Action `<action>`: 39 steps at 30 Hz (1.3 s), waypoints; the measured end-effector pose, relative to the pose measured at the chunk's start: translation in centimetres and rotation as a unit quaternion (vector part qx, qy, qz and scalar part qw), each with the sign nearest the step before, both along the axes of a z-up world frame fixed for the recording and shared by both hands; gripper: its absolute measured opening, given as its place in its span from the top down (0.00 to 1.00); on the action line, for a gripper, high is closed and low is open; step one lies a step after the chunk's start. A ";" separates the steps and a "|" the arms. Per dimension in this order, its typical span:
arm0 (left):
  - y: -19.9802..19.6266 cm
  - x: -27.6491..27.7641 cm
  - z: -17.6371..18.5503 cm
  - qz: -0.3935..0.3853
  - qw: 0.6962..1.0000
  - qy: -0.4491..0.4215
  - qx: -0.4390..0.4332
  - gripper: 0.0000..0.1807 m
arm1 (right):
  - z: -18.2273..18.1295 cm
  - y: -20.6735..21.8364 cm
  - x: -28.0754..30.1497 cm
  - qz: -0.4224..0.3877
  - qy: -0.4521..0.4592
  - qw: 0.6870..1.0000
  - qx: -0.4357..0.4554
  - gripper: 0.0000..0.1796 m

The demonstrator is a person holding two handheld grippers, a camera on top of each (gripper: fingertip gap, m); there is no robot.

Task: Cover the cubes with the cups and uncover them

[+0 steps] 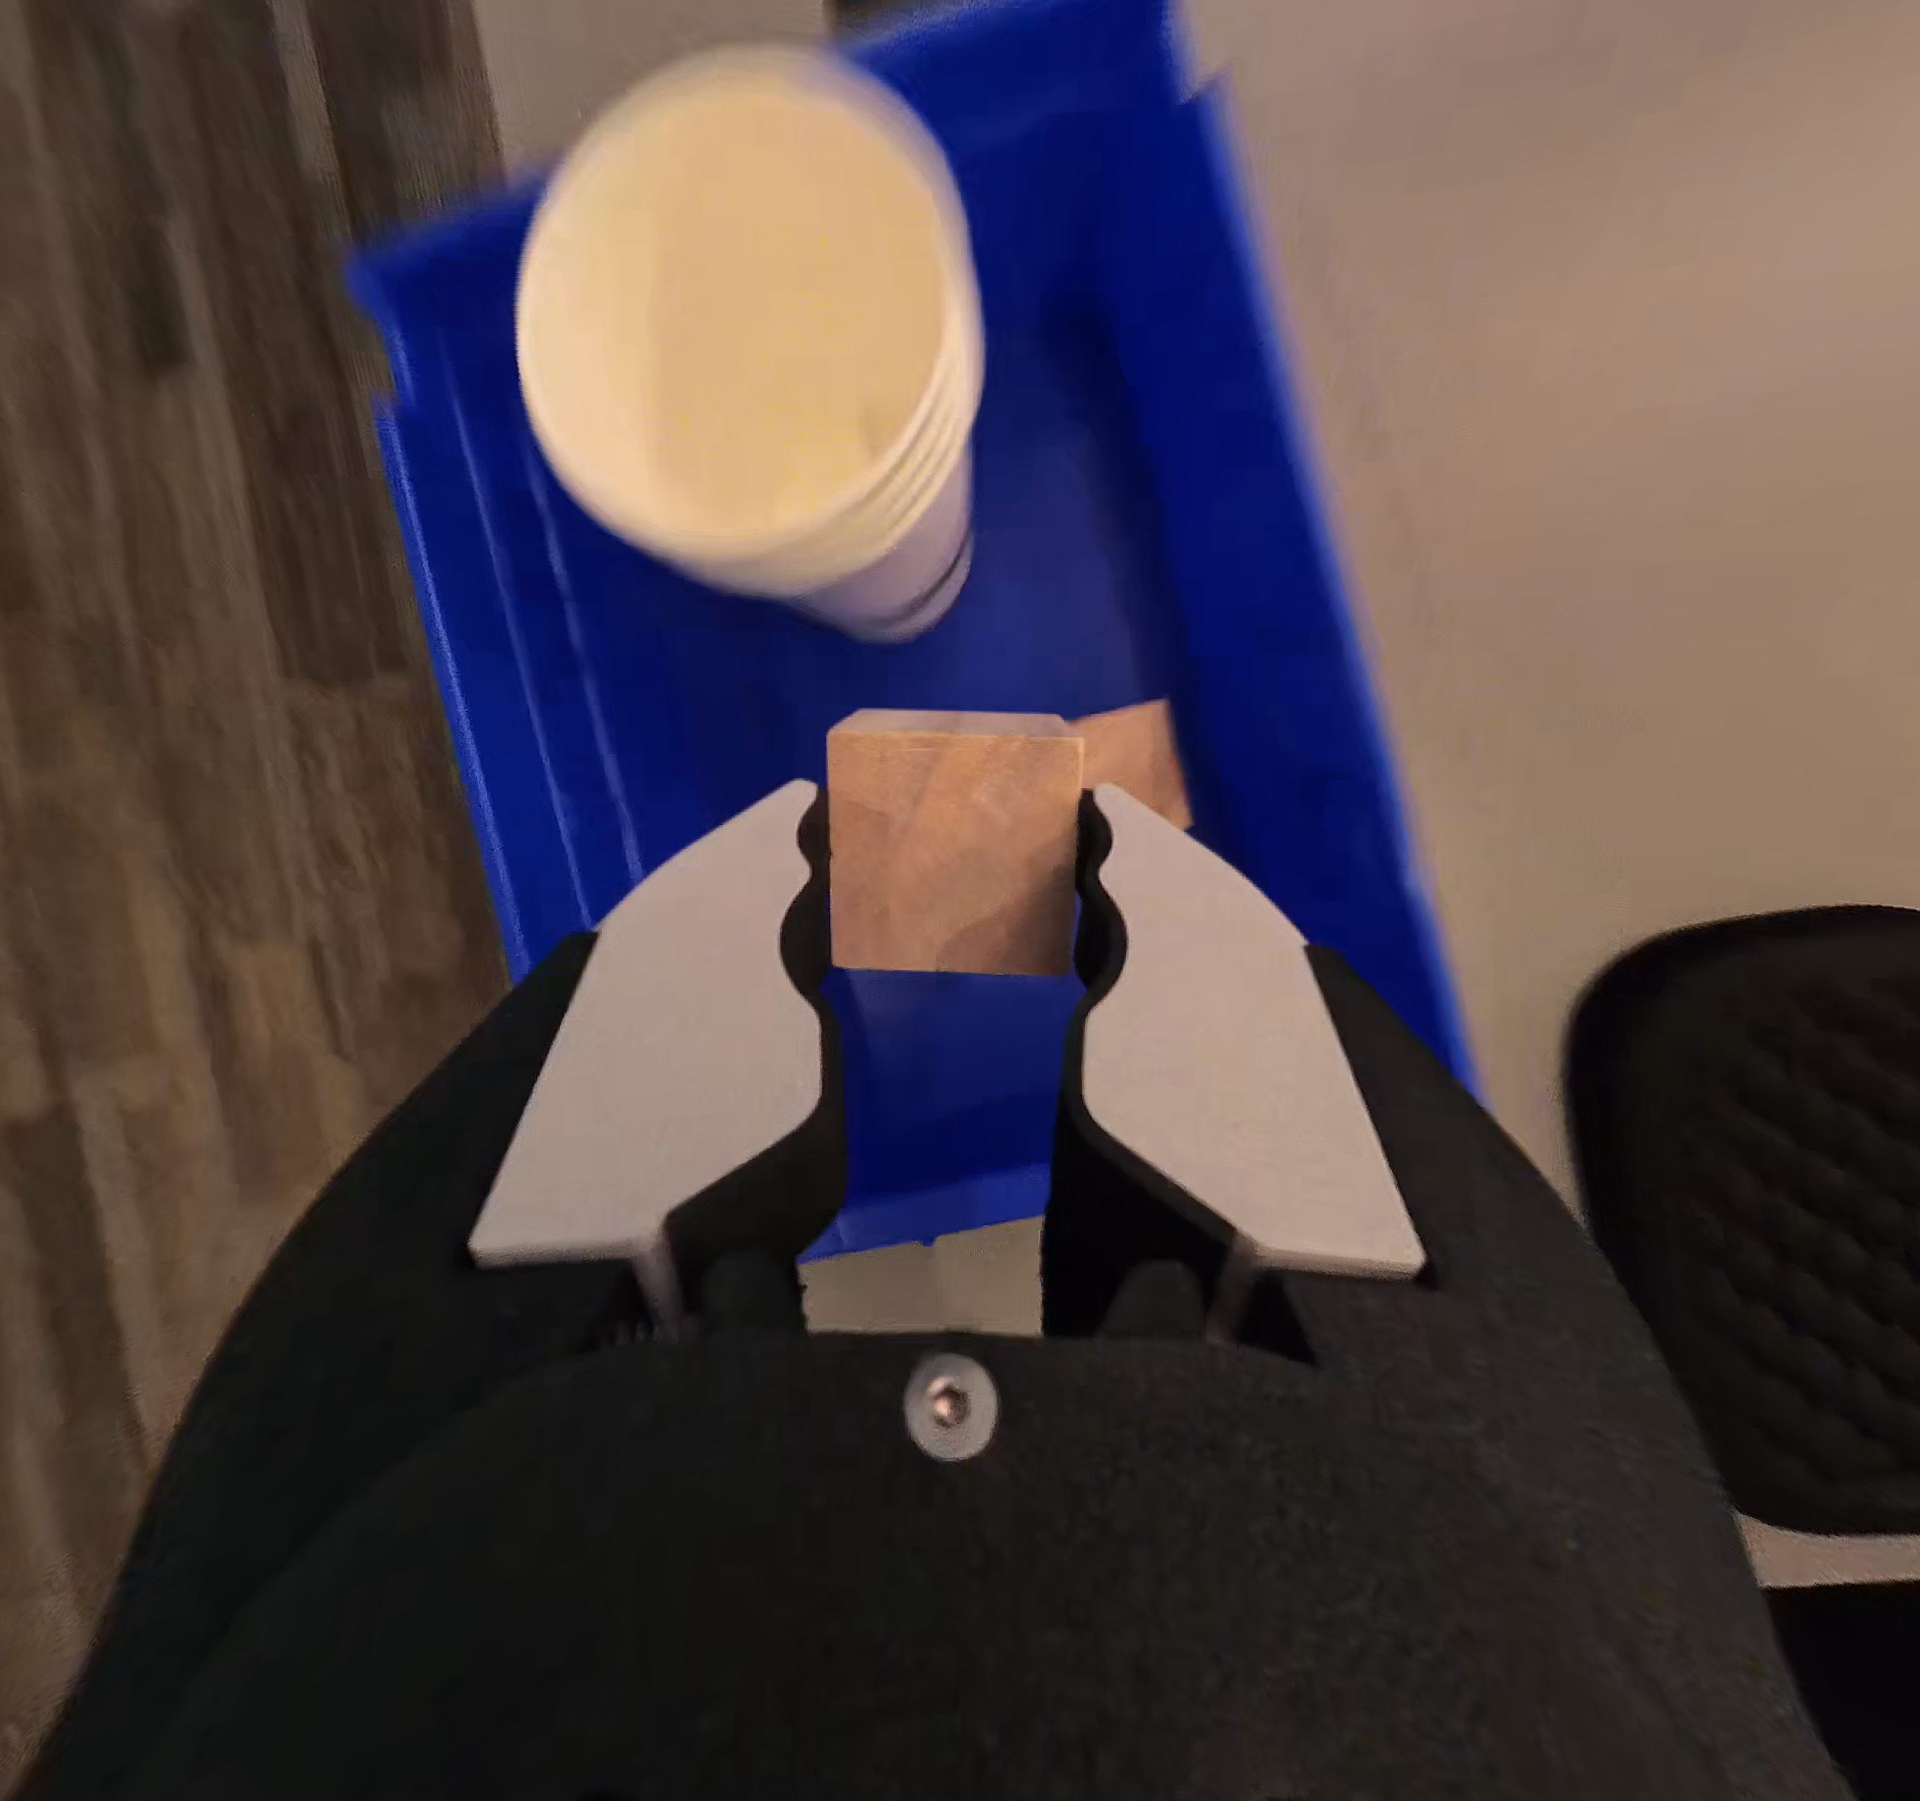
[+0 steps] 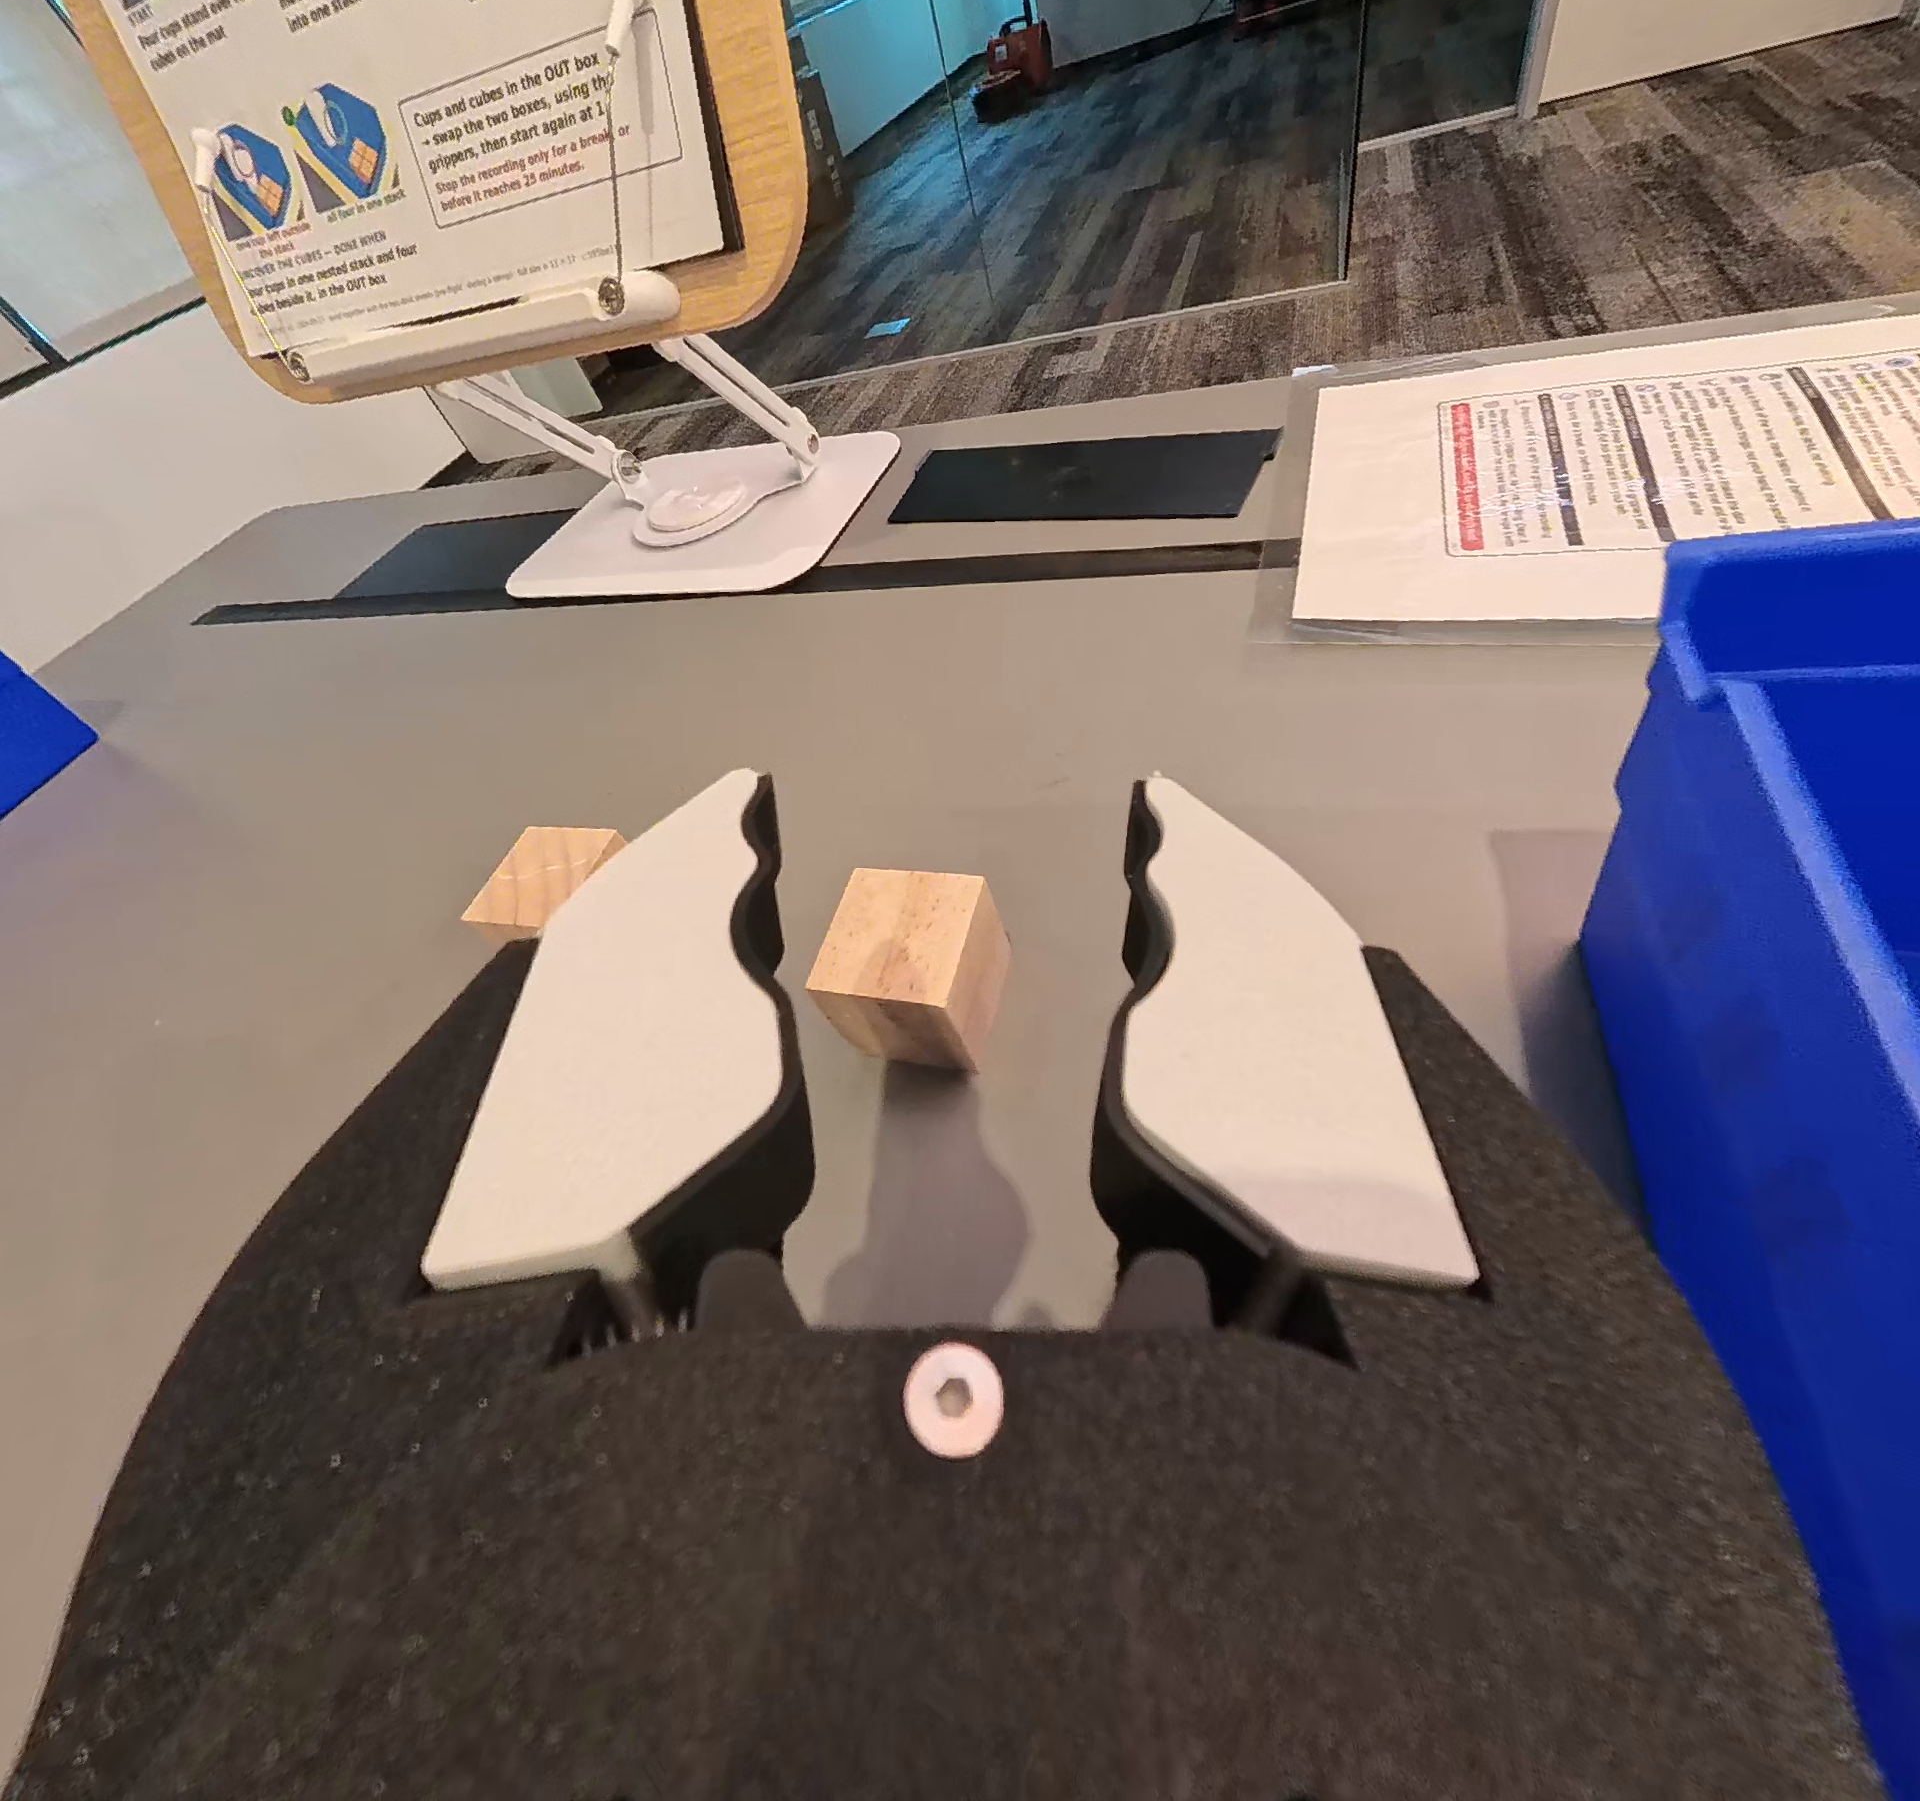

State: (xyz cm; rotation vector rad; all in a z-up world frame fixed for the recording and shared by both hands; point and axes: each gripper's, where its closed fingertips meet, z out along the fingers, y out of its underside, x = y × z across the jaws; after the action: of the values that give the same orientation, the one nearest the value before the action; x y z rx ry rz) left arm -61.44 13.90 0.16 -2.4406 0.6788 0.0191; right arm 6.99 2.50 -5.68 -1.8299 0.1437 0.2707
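Note:
In the left wrist view, my left gripper (image 1: 951,795) is shut on a wooden cube (image 1: 951,842) and holds it above a blue bin (image 1: 1278,608). A nested stack of white paper cups (image 1: 748,338) stands mouth up in that bin, and another wooden cube (image 1: 1138,754) lies in it behind the held one. In the right wrist view, my right gripper (image 2: 951,785) is open and empty, low over the grey table (image 2: 1299,743). A wooden cube (image 2: 909,967) sits on the table between its fingers, untouched. A second cube (image 2: 535,878) sits further left, partly hidden by the left finger (image 2: 634,1003).
A second blue bin (image 2: 1766,920) stands at the right of the table, and a blue corner (image 2: 36,733) shows at the left edge. An instruction board on a white stand (image 2: 707,525) and a laminated sheet (image 2: 1600,484) are at the back. A black chair (image 1: 1756,1221) is beside the table.

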 end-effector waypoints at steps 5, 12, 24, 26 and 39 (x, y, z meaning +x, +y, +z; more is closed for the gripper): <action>-2.1 14.4 6.0 -0.236 0.969 -0.029 0.063 0.76 | -0.2 0.1 -0.3 0.004 -0.006 1.000 -0.005 0.65; -5.4 30.8 -2.8 -0.459 0.888 0.021 0.015 0.76 | 0.2 0.0 -0.2 0.006 0.004 1.000 0.010 0.65; -3.7 38.6 -11.3 -0.521 0.850 0.049 -0.063 0.76 | -0.9 0.2 0.0 0.005 -0.033 0.999 -0.018 0.66; -3.6 38.5 -11.9 -0.534 0.840 0.061 -0.069 0.76 | -1.0 0.3 -0.2 0.009 -0.033 0.999 -0.021 0.66; -2.9 39.0 -13.8 -0.578 0.804 0.101 -0.092 0.76 | -0.7 0.2 0.2 0.005 -0.019 1.000 -0.014 0.66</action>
State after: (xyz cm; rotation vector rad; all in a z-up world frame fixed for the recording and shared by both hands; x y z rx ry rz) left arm -22.43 10.99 -13.67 -1.7923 2.2261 -0.2852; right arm 7.20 2.67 -6.40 -1.8620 0.1129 0.2427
